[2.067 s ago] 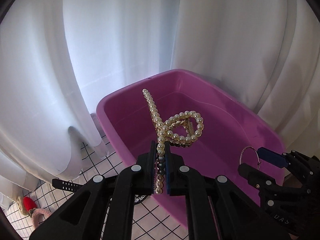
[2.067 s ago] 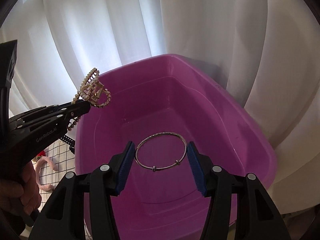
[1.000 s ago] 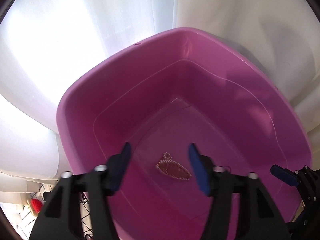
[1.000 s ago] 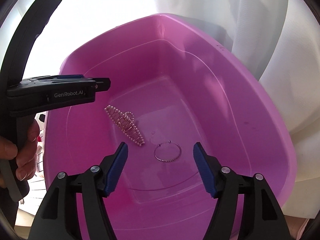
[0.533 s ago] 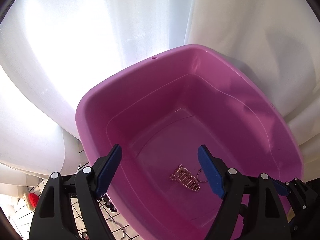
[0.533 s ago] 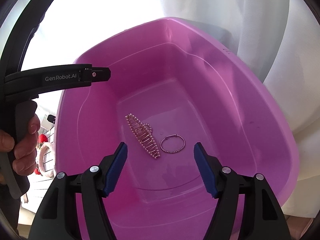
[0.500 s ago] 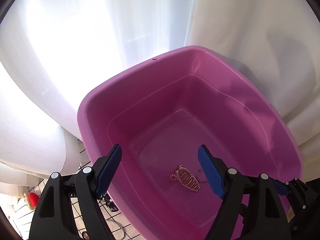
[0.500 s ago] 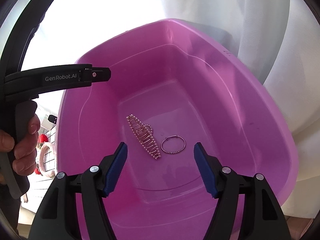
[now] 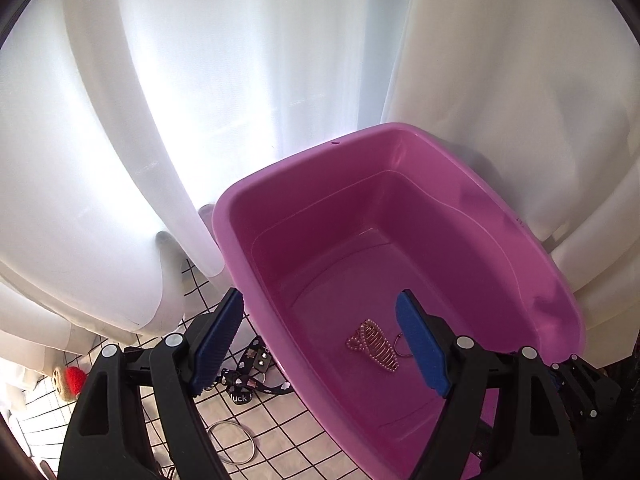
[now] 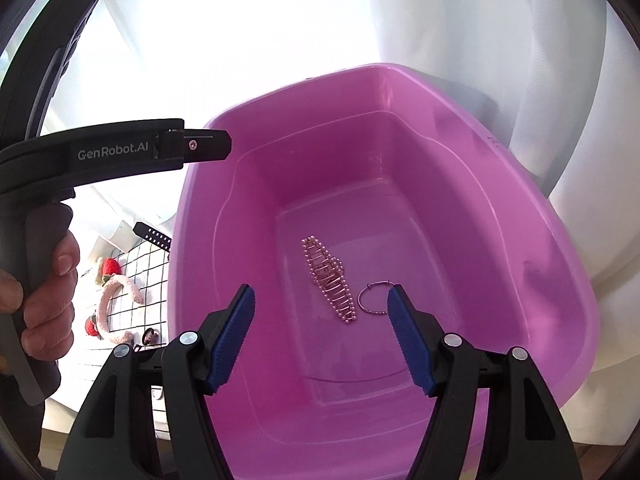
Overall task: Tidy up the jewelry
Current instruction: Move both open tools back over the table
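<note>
Jewelry is partly sorted: a pearl hair claw [image 10: 329, 280] and a thin metal hoop [image 10: 374, 299] lie side by side on the floor of the pink tub [image 10: 576, 280], the hoop just beside the claw's narrow end. More is left outside, judging by the tabletop [image 9: 280, 420] beside the tub: a larger metal ring [image 9: 236, 446], a dark printed strap [image 9: 252, 376], a fuzzy pink headband [image 10: 116, 304] with red strawberries, all on a white cloth with a black grid.

The left hand-held gripper [image 9: 320, 340] has its jaws apart and empty, above the tub's near edge. The right hand-held gripper [image 10: 322, 338] is likewise apart, holding nothing, over the tub floor.

The tub is smooth, glossy plastic with rounded corners and a stepped wall. The claw is beaded along a ribbed, tapering frame; the hoop is fine wire. White curtains [image 9: 200, 120] hang in soft folds behind.
</note>
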The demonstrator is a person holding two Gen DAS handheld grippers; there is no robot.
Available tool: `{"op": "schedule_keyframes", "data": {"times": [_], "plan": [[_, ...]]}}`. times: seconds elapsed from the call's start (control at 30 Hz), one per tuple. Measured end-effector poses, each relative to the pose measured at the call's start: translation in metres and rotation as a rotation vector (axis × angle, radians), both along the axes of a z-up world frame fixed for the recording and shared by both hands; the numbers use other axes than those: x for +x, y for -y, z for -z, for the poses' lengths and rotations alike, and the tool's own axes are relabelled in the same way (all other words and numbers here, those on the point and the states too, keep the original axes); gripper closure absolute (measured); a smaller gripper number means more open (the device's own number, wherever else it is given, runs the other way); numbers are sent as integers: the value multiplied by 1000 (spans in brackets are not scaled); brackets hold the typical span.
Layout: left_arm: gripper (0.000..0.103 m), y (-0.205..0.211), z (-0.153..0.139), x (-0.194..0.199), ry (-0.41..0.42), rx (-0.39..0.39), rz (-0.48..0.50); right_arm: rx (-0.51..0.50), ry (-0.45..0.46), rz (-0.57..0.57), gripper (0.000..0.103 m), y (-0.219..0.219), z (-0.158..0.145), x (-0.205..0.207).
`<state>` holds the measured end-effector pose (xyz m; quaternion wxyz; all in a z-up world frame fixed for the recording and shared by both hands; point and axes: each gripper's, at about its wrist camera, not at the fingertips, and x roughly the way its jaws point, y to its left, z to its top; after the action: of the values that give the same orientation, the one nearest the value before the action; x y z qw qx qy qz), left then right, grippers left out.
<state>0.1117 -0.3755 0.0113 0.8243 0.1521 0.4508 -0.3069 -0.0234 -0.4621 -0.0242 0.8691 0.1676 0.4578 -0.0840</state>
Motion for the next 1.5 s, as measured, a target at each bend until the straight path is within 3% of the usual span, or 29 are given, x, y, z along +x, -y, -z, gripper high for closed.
{"op": "schedule_keyframes", "data": {"times": [0.17,0.43,0.67,1.03,1.27,1.5], "plan": [[24,-30,-16,-9,25,-37,-45,-16,31,-66,37,-19,-10,1],[21,-107,-23,-22,21,-116,-196,-89,86,-203,34,-62,-21,7],[18,-197,-5,-45,21,-118,-352,-73,100,-336,34,-112,-20,16],[18,-337,23,-61,-13,-58,-551,-51,44,-391,34,-189,-1,26],[17,-391,48,-77,-26,-53,-593,-59,13,-383,34,-228,19,29],[14,-403,89,-92,-5,-50,-526,-92,-40,-297,34,-242,55,25]]}}
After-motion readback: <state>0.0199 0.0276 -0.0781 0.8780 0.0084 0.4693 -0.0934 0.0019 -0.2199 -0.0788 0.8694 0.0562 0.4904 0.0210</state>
